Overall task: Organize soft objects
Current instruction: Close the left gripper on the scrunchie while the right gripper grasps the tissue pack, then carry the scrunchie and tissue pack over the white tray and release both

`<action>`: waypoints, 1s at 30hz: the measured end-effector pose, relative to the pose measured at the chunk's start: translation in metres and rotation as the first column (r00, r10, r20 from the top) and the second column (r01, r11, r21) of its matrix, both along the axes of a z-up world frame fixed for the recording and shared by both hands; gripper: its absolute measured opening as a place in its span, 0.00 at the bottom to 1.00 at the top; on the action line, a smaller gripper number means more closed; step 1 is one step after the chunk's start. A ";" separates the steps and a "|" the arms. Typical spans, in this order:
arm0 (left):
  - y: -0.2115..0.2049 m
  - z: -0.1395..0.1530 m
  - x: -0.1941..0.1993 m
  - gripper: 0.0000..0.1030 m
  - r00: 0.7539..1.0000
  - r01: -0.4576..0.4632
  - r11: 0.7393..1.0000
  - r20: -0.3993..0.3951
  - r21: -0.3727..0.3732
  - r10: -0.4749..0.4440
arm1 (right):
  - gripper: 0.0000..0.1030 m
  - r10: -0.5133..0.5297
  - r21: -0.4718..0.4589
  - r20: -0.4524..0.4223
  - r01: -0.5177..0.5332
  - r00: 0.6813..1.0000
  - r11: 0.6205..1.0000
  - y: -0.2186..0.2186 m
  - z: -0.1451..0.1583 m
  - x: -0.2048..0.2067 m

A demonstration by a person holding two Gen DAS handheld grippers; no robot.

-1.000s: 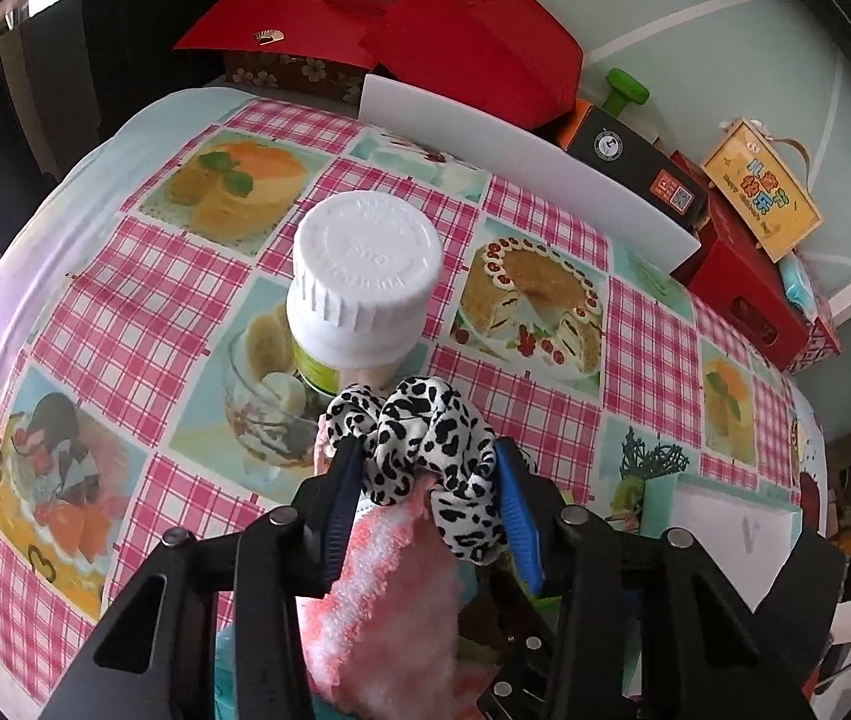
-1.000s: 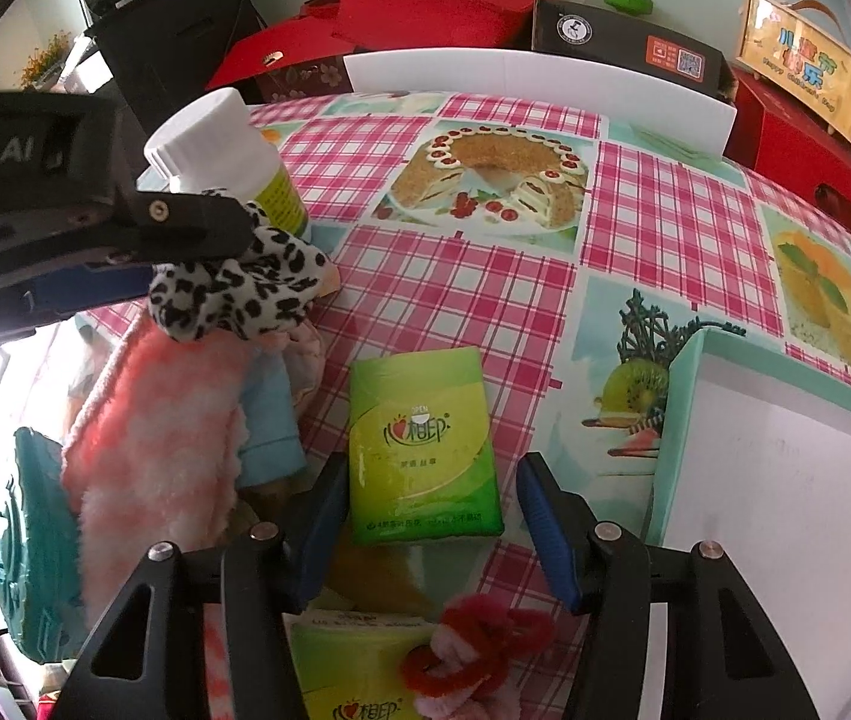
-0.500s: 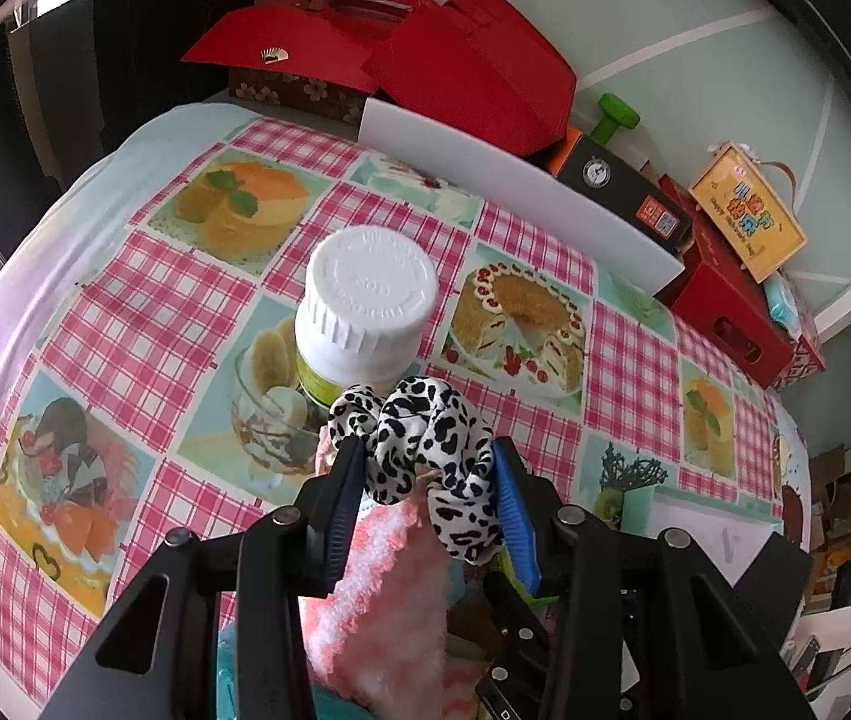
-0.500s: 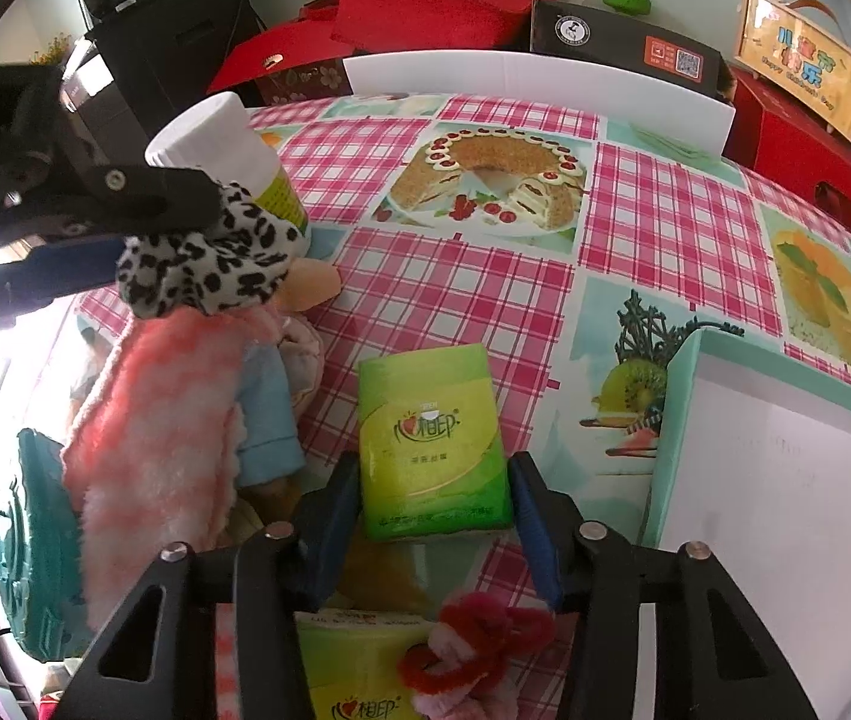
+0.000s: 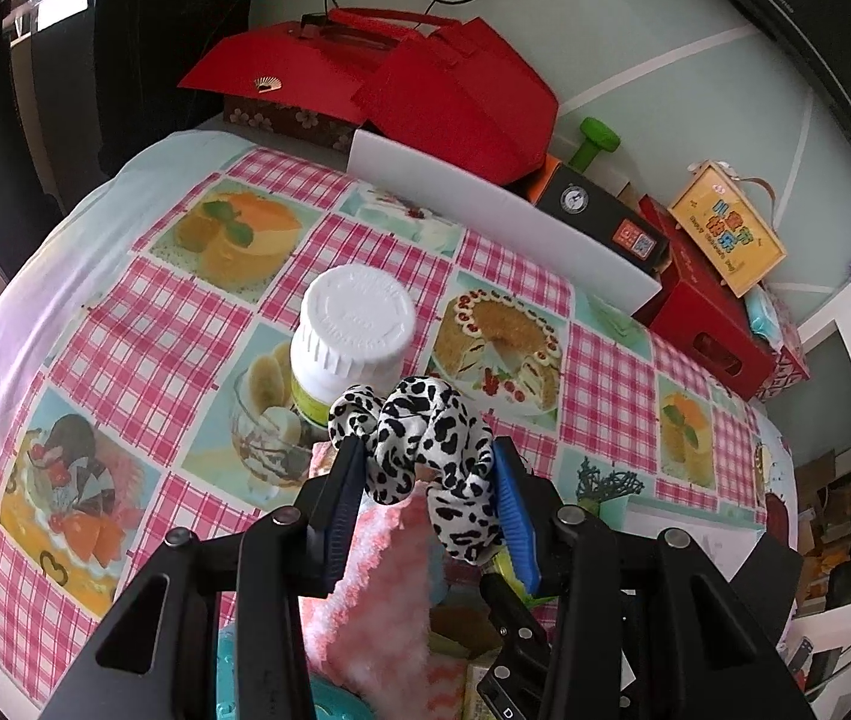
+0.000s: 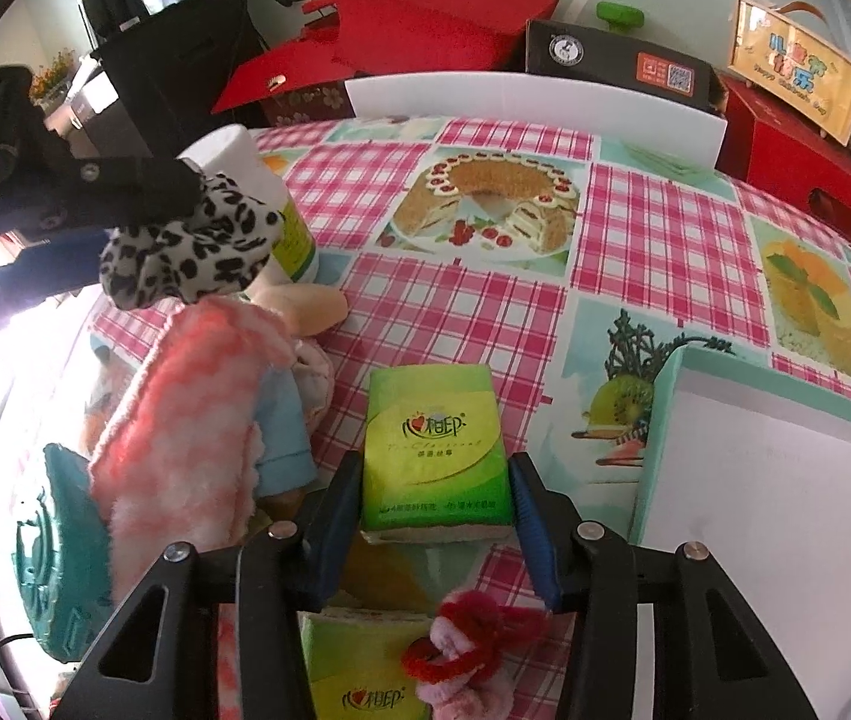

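My left gripper [image 5: 425, 474] is shut on a black-and-white leopard scrunchie [image 5: 419, 444] and holds it up above a pink-and-white fluffy cloth [image 5: 383, 582]. The scrunchie also shows in the right wrist view [image 6: 191, 246], above the same fluffy cloth [image 6: 185, 408]. My right gripper [image 6: 434, 498] is shut on a green tissue pack [image 6: 434, 444] lifted just off the table. A second green tissue pack [image 6: 359, 666] and a red-and-pink fuzzy scrunchie [image 6: 473, 648] lie below it.
A white-capped bottle [image 5: 353, 330] stands just behind the scrunchie. A teal-rimmed white box [image 6: 785, 480] is at the right. A teal basket [image 6: 59, 558] sits at the left edge. Red boxes [image 5: 425, 90] and a white board [image 5: 497, 216] line the back.
My left gripper has lifted the leopard scrunchie higher off the fluffy cloth. My right gripper has closed on the green tissue pack and raised it slightly.
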State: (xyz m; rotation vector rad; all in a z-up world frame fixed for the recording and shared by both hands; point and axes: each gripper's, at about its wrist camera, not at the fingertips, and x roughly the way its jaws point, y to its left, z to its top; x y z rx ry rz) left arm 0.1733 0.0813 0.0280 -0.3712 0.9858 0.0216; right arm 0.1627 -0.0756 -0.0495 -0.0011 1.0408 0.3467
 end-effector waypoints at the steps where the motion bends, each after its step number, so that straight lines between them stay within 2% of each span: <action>1: 0.000 0.002 -0.001 0.43 1.000 0.000 1.000 0.005 -0.001 0.000 | 0.49 0.000 0.004 0.005 0.000 1.000 1.000 -0.001 0.002 0.000; 7: 0.001 0.022 -0.012 0.43 0.998 -0.002 1.000 0.066 -0.010 0.002 | 0.48 -0.020 0.039 0.066 0.017 0.998 0.999 -0.010 0.025 -0.007; 13: -0.003 0.050 -0.027 0.43 0.989 0.013 1.000 0.149 -0.006 -0.011 | 0.48 -0.066 0.070 0.183 0.054 0.981 0.996 -0.027 0.069 -0.024; 17: -0.009 0.062 -0.035 0.43 0.982 0.037 0.999 0.183 -0.007 -0.035 | 0.48 -0.119 0.070 0.249 0.104 0.961 0.992 -0.048 0.094 -0.039; 23: -0.027 0.069 -0.041 0.43 0.976 0.075 0.997 0.205 0.011 -0.075 | 0.48 -0.211 0.045 0.295 0.207 0.932 0.977 -0.085 0.111 -0.050; 30: -0.059 0.067 -0.042 0.43 0.970 0.136 0.990 0.198 0.045 -0.143 | 0.48 -0.344 0.022 0.322 0.357 0.882 0.934 -0.141 0.123 -0.063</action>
